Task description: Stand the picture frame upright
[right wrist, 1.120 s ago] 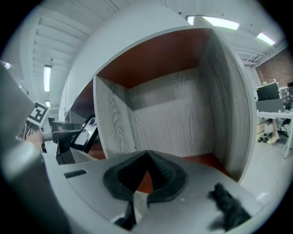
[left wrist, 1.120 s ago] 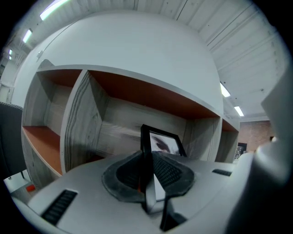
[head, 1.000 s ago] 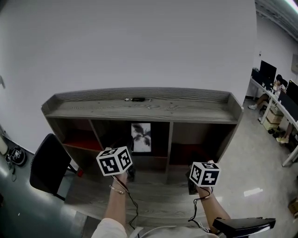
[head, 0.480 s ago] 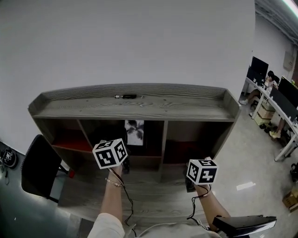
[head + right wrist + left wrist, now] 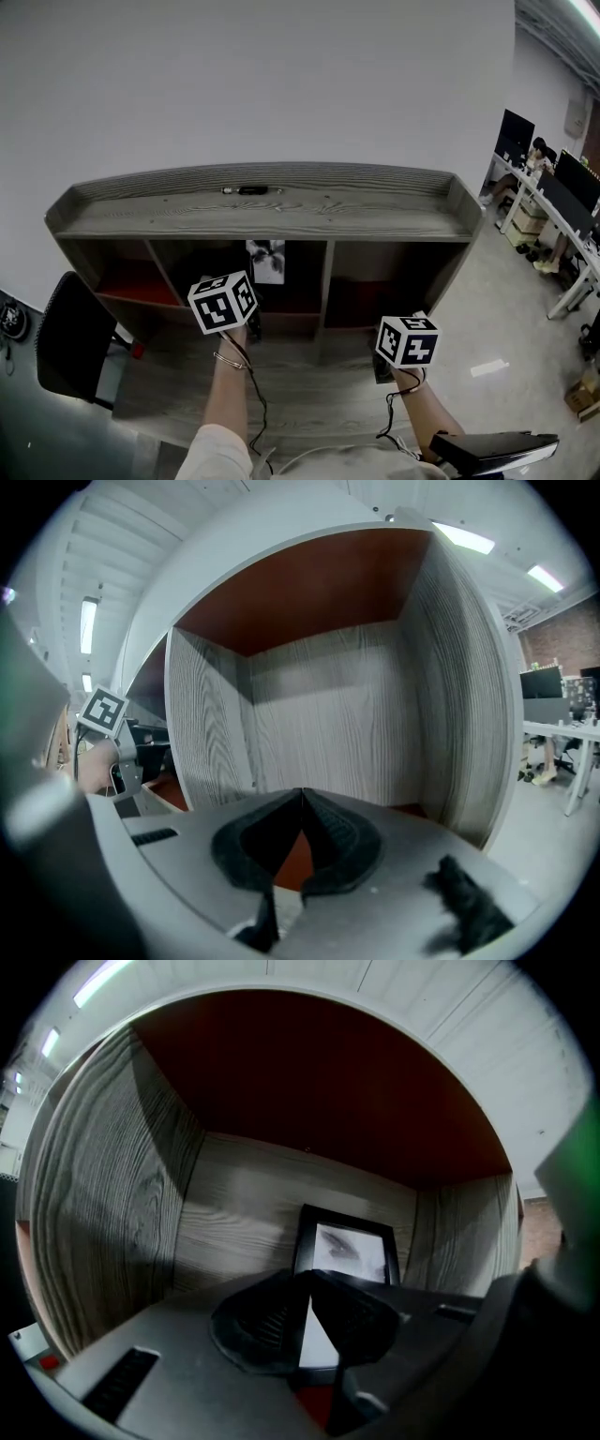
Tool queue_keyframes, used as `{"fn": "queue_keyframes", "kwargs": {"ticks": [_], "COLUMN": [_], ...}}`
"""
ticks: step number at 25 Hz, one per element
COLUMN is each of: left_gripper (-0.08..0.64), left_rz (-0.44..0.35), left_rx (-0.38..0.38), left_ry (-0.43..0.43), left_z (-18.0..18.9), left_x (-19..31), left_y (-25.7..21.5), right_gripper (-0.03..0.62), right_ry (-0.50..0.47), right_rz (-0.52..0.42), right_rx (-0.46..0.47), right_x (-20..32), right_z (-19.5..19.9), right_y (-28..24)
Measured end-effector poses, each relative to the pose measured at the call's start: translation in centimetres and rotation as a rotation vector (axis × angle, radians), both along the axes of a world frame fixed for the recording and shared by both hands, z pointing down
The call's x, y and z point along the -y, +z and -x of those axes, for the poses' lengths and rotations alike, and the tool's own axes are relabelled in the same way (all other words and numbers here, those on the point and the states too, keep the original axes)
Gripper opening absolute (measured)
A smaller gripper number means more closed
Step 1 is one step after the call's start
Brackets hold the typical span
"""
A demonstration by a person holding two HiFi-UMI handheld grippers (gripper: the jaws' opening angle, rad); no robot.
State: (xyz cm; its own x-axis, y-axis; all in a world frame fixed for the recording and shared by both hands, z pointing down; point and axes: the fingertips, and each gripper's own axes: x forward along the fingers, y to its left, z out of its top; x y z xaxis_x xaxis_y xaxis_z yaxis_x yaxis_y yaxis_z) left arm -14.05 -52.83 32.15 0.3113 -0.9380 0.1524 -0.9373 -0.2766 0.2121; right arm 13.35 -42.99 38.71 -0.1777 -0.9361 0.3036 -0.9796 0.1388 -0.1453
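Upright frame (image 5: 266, 260) against back wall, middle compartment of shelf (image 5: 328, 211); left gripper (image 5: 309, 1277) just before it, right gripper (image 5: 301, 792) at right compartment; both pressed together at tips, empty

The picture frame (image 5: 266, 261) stands in the middle compartment of the shelf unit (image 5: 375, 214), at the back wall. The left gripper (image 5: 309, 1277) is before this compartment, and the right gripper (image 5: 302, 794) is before the right one. A small object (image 5: 246, 190) lies on the top board. A chair (image 5: 70, 349) stands left of the unit.
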Motion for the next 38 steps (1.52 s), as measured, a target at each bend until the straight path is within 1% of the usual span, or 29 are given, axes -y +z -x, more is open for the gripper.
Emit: {"fn": "queue_keyframes", "kwargs": {"ticks": [8,14,20,24,28,33,38], "left_gripper": [0.077,0.092,0.097,0.097,0.097,0.097,0.097], "left_rz": [0.001,0.003,0.014,0.013,0.001,-0.019,-0.002], "left_rx": [0.017,-0.009,-0.002,-0.002,0.012,0.032,0.050], "left_ry": [-0.018,-0.019,-0.041,-0.053,-0.055,-0.065,-0.045], "left_z": [-0.1,0.0,0.3,0.8,1.1,1.7,1.1], "left_x": [0.2,0.3,-0.6,-2.1,-4.3,-7.9,-12.1], "left_y": [0.2,0.2,0.1,0.0,-0.4,-0.8,0.6], "right_gripper": [0.032,0.032,0.032,0.032,0.032,0.032,0.032], "right_ry": [-0.011,-0.010,0.000,-0.006,-0.028,-0.060,-0.078], "right_rz": [0.002,0.006,0.016,0.020,0.030,0.040,0.045], "right_rx": [0.007,0.024,0.035,0.042,0.052,0.068,0.085], "right_x": [0.1,-0.5,-1.5,-2.3,-3.2,-4.5,-5.9], "right_z": [-0.1,-0.6,-1.5,-1.3,-0.3,1.2,2.6], "right_y": [0.1,0.6,0.9,1.1,1.6,2.2,2.6]}}
